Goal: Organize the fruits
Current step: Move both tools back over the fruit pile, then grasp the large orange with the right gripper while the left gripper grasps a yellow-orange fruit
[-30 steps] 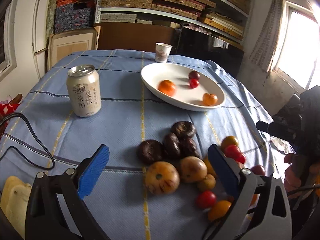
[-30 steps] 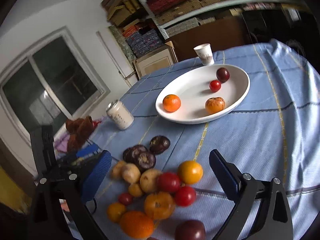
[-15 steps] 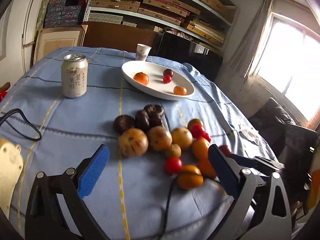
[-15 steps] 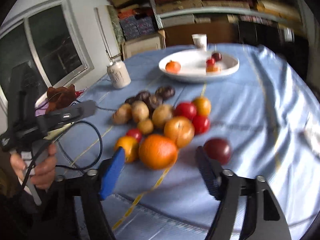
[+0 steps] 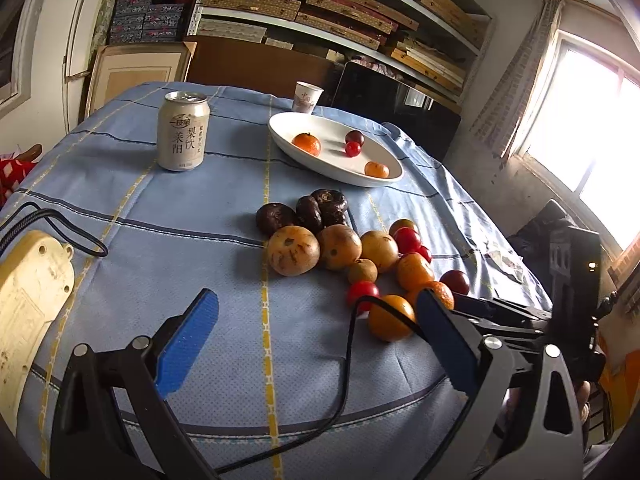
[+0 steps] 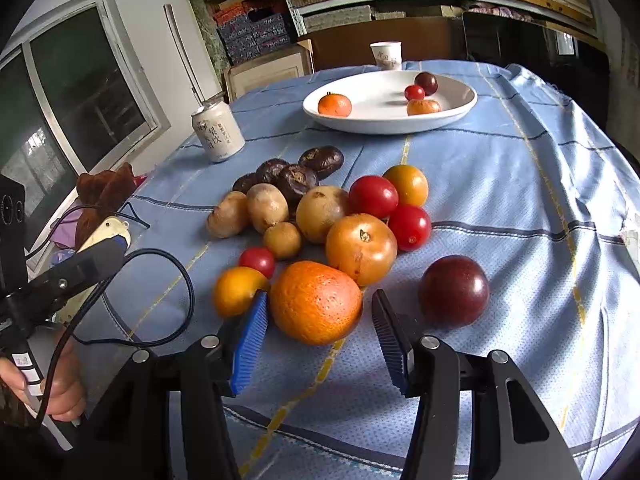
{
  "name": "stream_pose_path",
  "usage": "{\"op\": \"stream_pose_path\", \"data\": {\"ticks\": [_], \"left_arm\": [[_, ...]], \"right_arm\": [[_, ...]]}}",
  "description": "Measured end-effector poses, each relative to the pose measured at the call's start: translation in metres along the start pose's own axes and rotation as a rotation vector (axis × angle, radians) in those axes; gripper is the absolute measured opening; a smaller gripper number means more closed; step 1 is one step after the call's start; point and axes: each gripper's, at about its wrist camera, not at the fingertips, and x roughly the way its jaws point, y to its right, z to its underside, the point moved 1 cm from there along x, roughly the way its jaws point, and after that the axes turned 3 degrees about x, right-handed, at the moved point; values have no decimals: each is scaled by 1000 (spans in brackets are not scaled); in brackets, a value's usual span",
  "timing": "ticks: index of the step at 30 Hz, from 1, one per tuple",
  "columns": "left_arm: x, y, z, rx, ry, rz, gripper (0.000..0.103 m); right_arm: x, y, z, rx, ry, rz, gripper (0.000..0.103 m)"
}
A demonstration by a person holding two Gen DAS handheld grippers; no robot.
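A pile of loose fruit lies on the blue cloth. A large orange (image 6: 316,304) sits at its near edge, between the pads of my right gripper (image 6: 320,300). The jaws are closing on it; the left pad is at its skin and the right pad stands a sliver off. A dark plum (image 6: 454,290) lies just right of that gripper. Far back, the white oval plate (image 6: 384,120) holds two small oranges, a cherry tomato and a dark plum. My left gripper (image 5: 316,308) hangs open above bare cloth, short of the brown fruits (image 5: 294,250) and the pile.
A drink can (image 5: 183,131) stands at the back left and a paper cup (image 5: 308,97) behind the plate. A black cable (image 5: 348,360) loops over the cloth near the fruit. A cream power strip (image 5: 28,300) lies at the left edge. Shelves and windows surround the table.
My right gripper dropped toward the near edge of the pile and its jaws narrowed around the large orange. My left gripper drew back from the fruit, staying open.
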Motion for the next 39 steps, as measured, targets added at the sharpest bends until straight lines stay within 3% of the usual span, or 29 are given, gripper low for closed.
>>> {"op": "stream_pose_path", "data": {"ticks": [1,7,14,18,22,28,39], "left_arm": [[-1,1,-1,5,-1,-3,97],[-7,12,-11,40,-1,-30,97],[14,50,-10,141,-54,-41,95],[37,63,-4,133,-133,22,68],[47,72,-3,152,-159,23,59],[58,71,-3,115,-200,30,59],[74,77,3,133,-261,-3,55]], "right_arm": [[0,0,0,-2,1,-9,48],[-25,13,8,40,91,-24,47],[-35,29,29,58,102,-2,47],[-43,33,32,69,145,-4,47],[-48,37,35,80,164,-25,47],[-52,50,43,118,156,-47,47],[-52,48,44,105,160,-38,47]]}}
